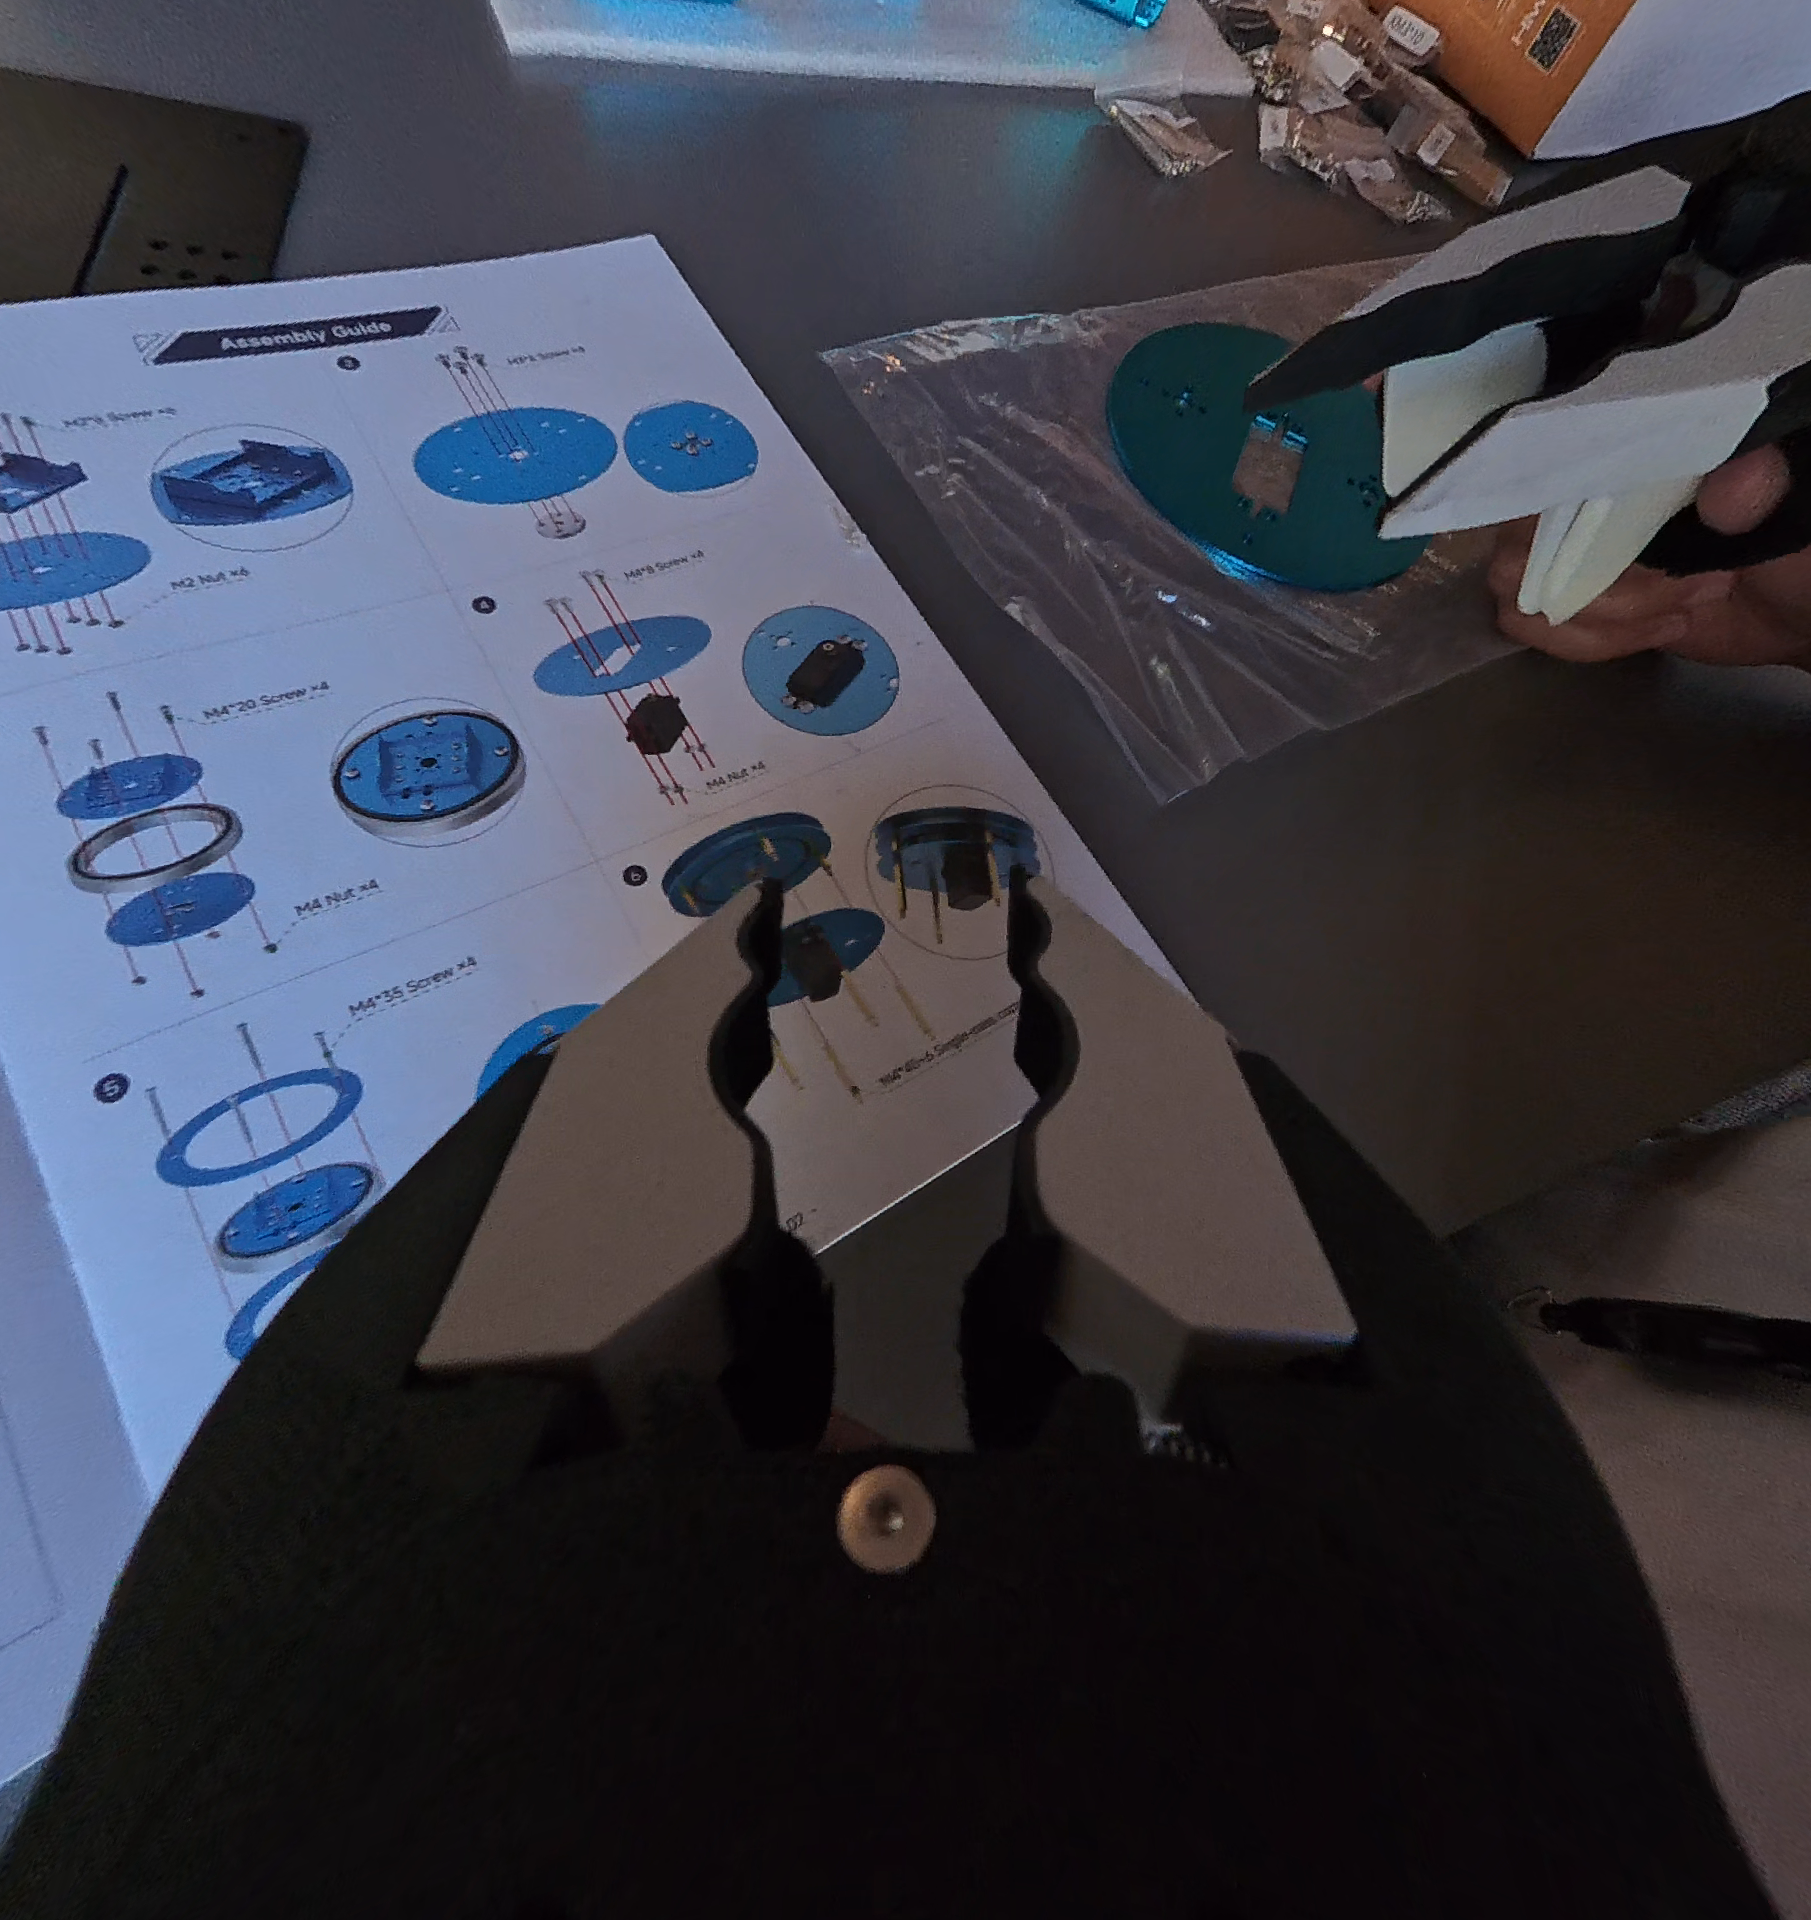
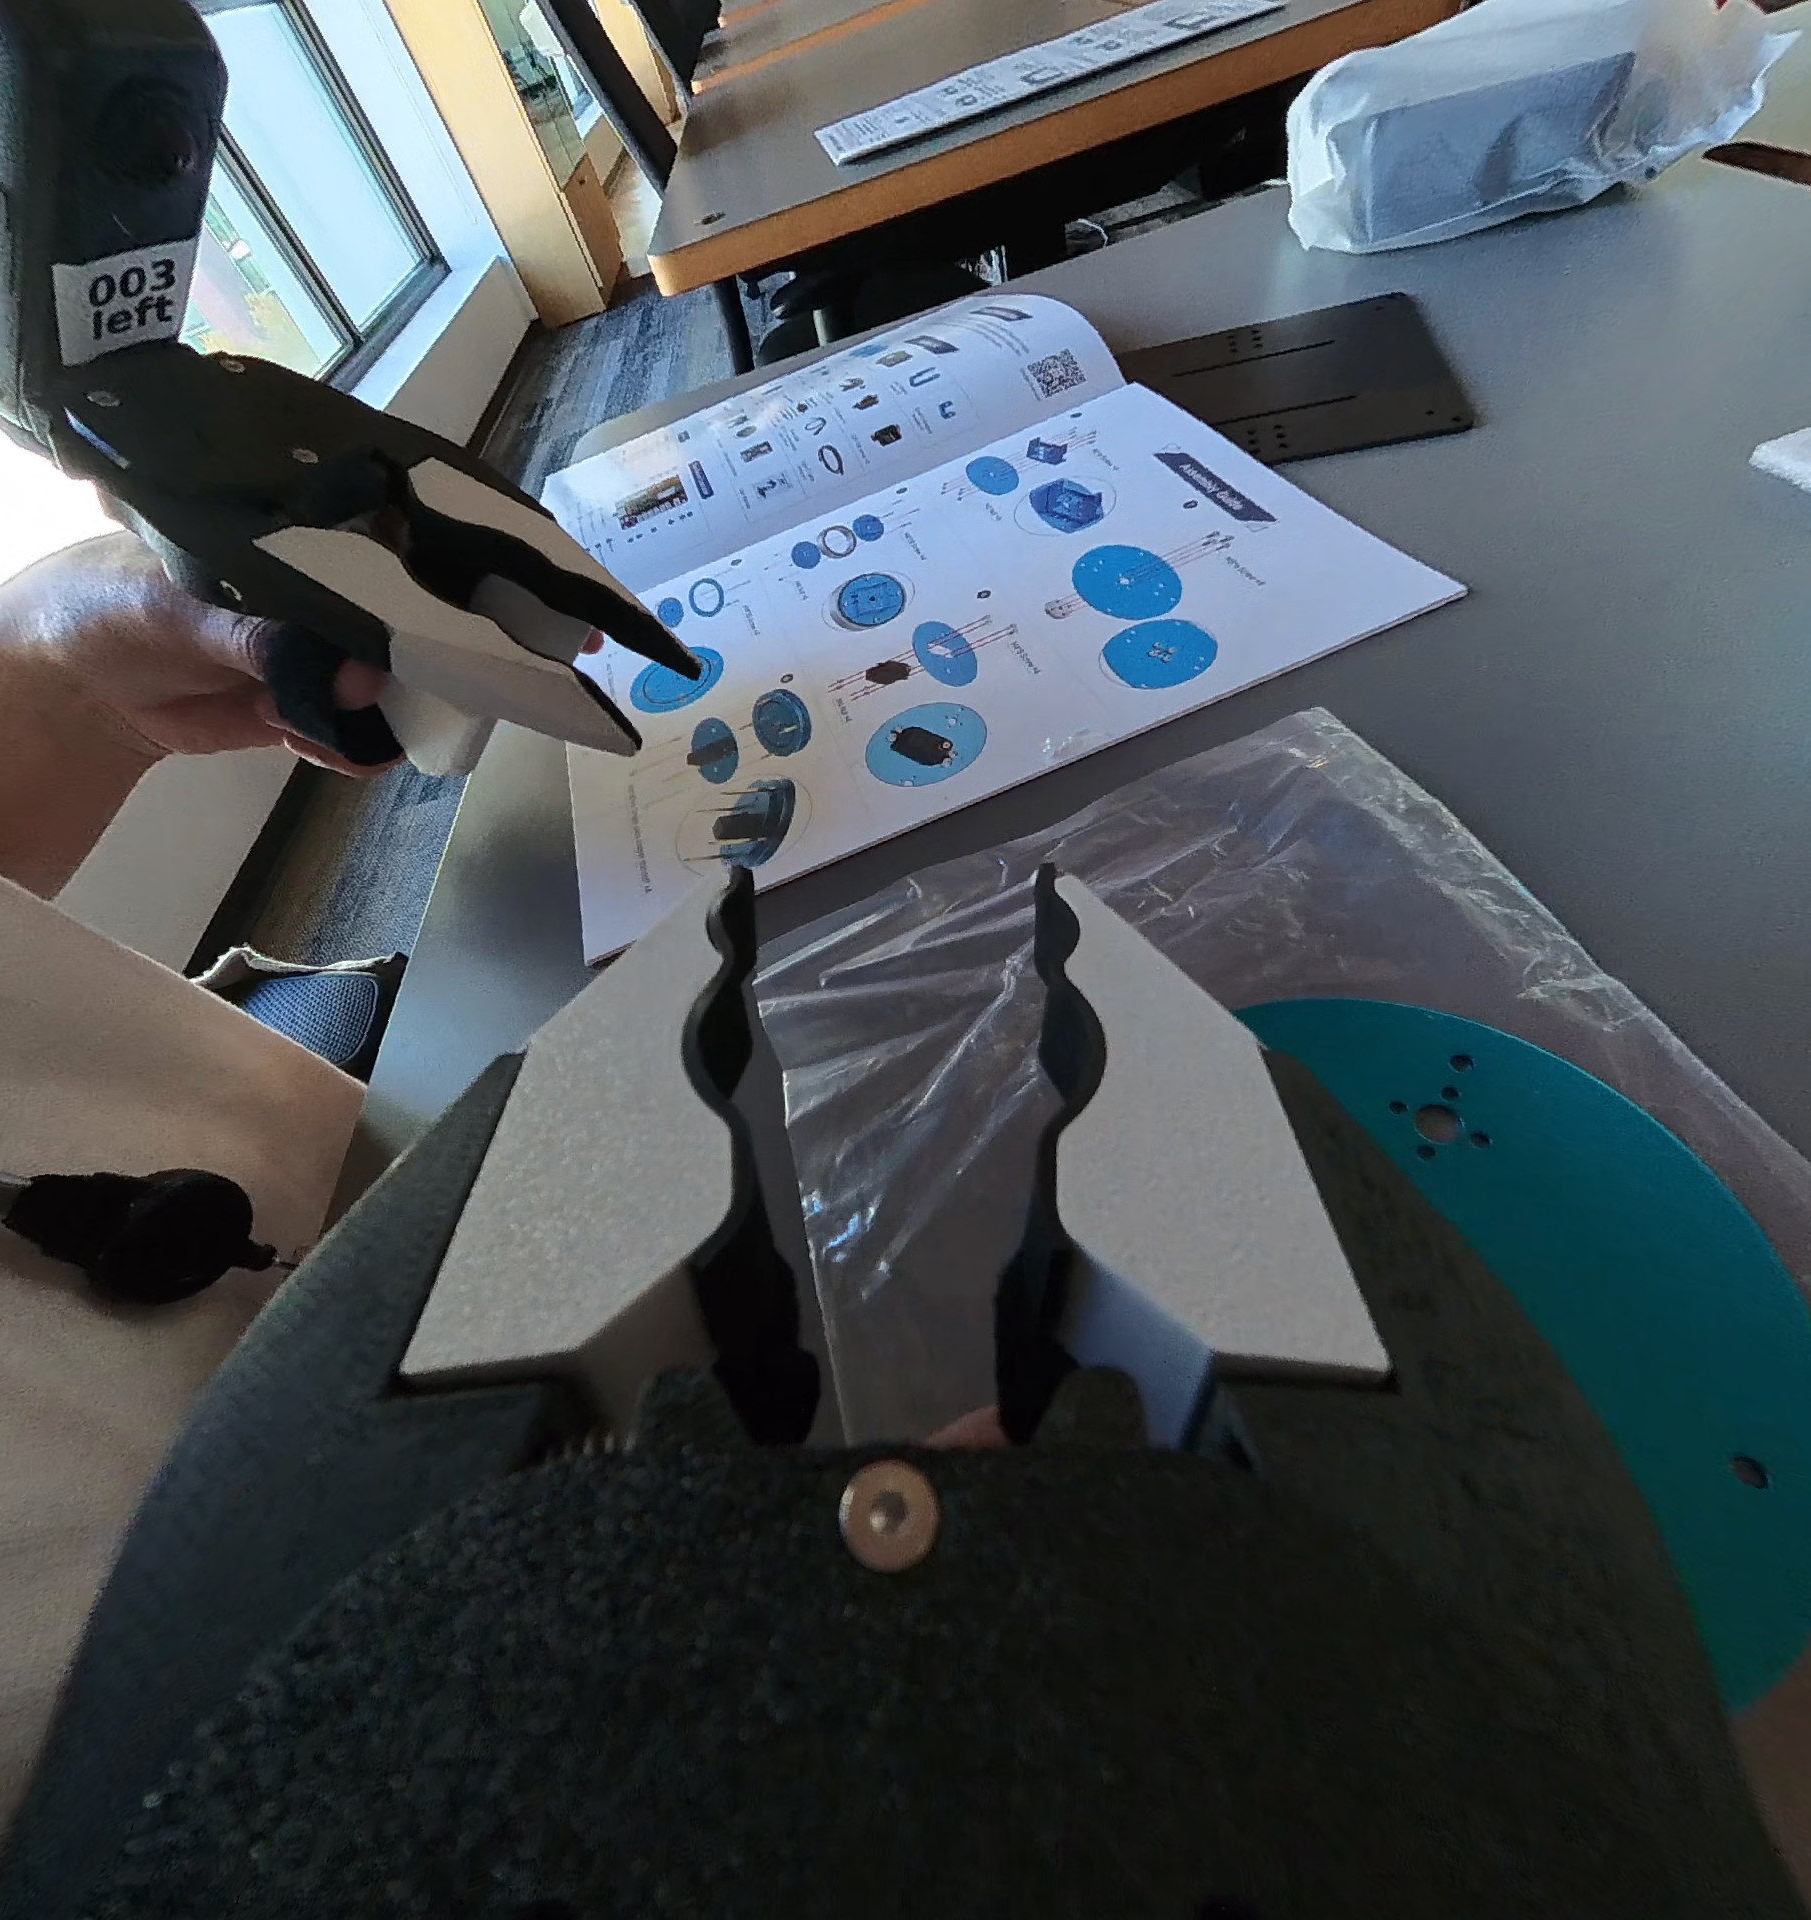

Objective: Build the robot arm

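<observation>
Grey table carries an open instruction booklet, with a clear plastic bag to its right. Left gripper hovers over the booklet, jaws apart, empty. Right gripper, also open and empty, hangs above the bag, the teal disc just right of its jaws. Only the left wrist view shows small hardware packets at the far edge.

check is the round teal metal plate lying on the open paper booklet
No, the round teal metal plate lies on a clear plastic bag, beside the booklet.
</observation>
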### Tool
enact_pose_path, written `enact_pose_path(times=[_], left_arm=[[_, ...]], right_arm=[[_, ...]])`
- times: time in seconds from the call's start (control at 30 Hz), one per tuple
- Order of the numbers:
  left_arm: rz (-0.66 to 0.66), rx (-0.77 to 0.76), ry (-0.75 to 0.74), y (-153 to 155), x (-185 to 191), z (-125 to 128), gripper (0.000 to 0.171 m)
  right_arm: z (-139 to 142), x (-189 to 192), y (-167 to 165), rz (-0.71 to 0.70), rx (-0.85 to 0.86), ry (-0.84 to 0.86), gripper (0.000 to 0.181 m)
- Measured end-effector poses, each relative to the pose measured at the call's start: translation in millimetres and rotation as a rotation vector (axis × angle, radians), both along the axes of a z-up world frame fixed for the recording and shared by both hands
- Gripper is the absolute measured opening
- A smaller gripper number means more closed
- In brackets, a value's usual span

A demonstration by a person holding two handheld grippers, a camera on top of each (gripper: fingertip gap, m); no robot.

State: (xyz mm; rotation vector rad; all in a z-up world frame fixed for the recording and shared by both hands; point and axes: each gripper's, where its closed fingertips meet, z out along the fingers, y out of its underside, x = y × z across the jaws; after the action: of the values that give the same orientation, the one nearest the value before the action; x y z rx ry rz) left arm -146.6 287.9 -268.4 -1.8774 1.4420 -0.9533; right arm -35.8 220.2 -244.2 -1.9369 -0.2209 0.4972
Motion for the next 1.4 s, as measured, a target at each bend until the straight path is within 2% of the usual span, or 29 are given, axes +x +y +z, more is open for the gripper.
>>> enact_pose_path(times=[0.53, 0.67, 0.77, 0.83, 0.93, 1.07, 1.13, 1.27, 1.4], left_arm=[[-0.014, 0.018, -0.004, -6, -1, 3, 0.040], [-0.044, -0.003, -0.043, -13, 12, 11, 0.040], [-0.082, -0.002, -0.070, -19, 31, 20, 0.040], [-0.102, 0.020, -0.074, -19, 46, 26, 0.040], [-0.146, 0.037, -0.083, -23, 75, 35, 0.040], [-0.229, 0.060, -0.082, -32, 120, 41, 0.040], [-0.269, 0.073, -0.079, -36, 144, 41, 0.040], [-0.344, 0.046, -0.066, -47, 186, 41, 0.040], [-0.406, 0.037, -0.076, -60, 209, 43, 0.040]], right_arm=[[-4, -1, 0, 0.002, -0.021, -0.011, 0.051], [1, -1, -1, -0.010, 0.020, -0.036, 0.051], [16, 11, -9, -0.059, 0.079, -0.045, 0.052], [30, 35, -20, -0.137, 0.120, -0.067, 0.052], [41, 95, -49, -0.322, 0.122, -0.076, 0.049], [24, 194, -104, -0.640, -0.030, -0.093, 0.050], [12, 225, -124, -0.726, -0.142, -0.133, 0.056], [-3, 236, -127, -0.772, -0.197, -0.061, 0.056], [-26, 238, -120, -0.770, -0.281, -0.143, 0.055]])
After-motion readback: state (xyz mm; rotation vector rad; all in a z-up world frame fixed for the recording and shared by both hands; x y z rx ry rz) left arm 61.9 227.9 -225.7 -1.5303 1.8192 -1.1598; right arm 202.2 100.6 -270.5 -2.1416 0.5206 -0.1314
